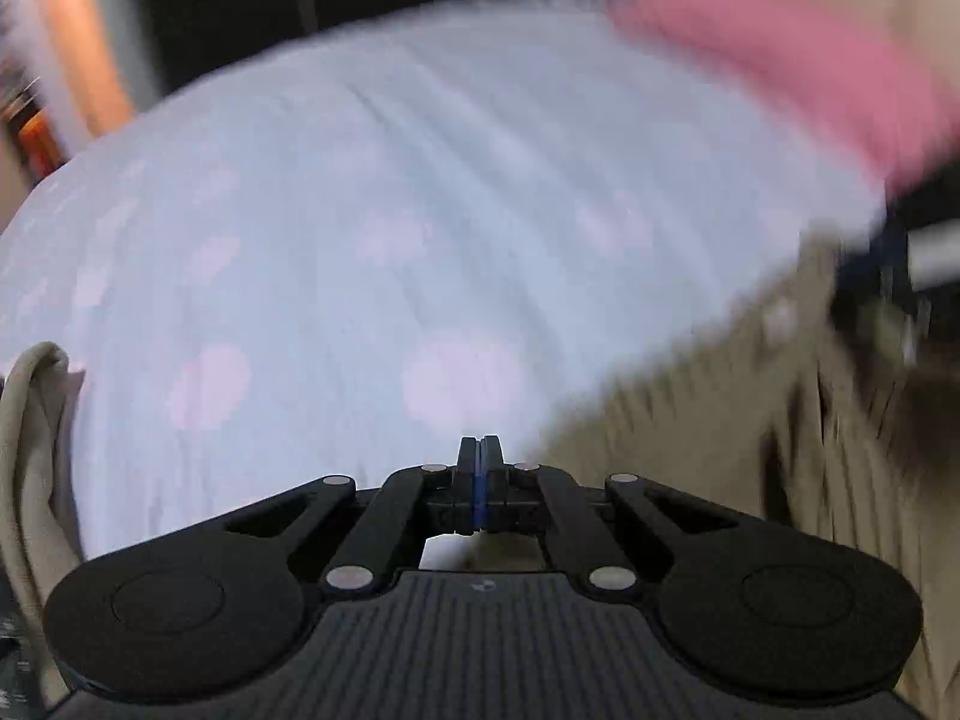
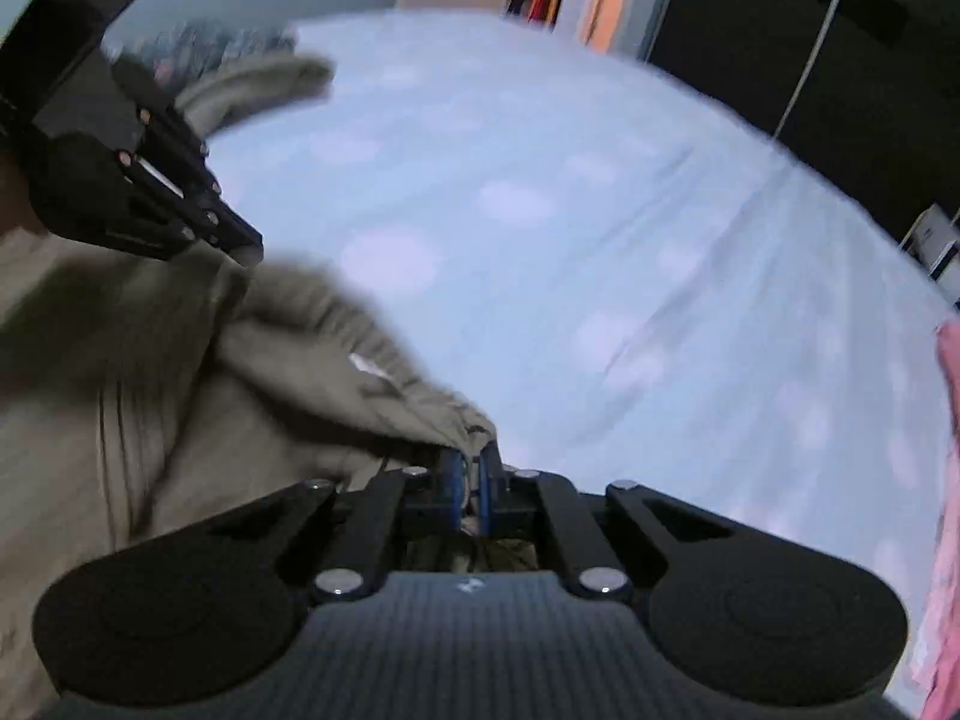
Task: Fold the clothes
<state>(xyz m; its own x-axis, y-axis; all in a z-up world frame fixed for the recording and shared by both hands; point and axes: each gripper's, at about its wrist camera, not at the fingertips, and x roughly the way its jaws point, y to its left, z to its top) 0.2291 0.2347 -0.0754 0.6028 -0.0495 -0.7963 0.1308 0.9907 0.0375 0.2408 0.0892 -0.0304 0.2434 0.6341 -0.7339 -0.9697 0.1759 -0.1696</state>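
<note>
Looking through the left wrist view first:
Left gripper [image 1: 480, 450]: its fingers are pressing fully together, and no cloth is showing between them in this view.
Beige garment [image 1: 750, 420]: it is lying on the bed [image 1: 420, 210] to the right of the fingers, blurred, with a ribbed look; another beige fold is hanging at the left edge.
Pink cloth [image 1: 780, 60]: it is lying far across the bed, well apart from the fingers.

Turning to the right wrist view:
Right gripper [image 2: 474, 465]: its fingers are nearly closed and are pinching the gathered edge of the beige garment [image 2: 210, 390].
Left gripper [image 2: 240, 246]: it is hovering just above the garment's upper part; whether it is touching the cloth I cannot tell.
Handling: the garment is looking soft, limp and light, so it is probably going to sag and bunch between holds.
Hold: the thicker hem or gathered band is likely giving the surest pinch, since a single thin layer may be slipping out.
Pink cloth [image 2: 945, 480]: it is lying at the right edge.
</note>
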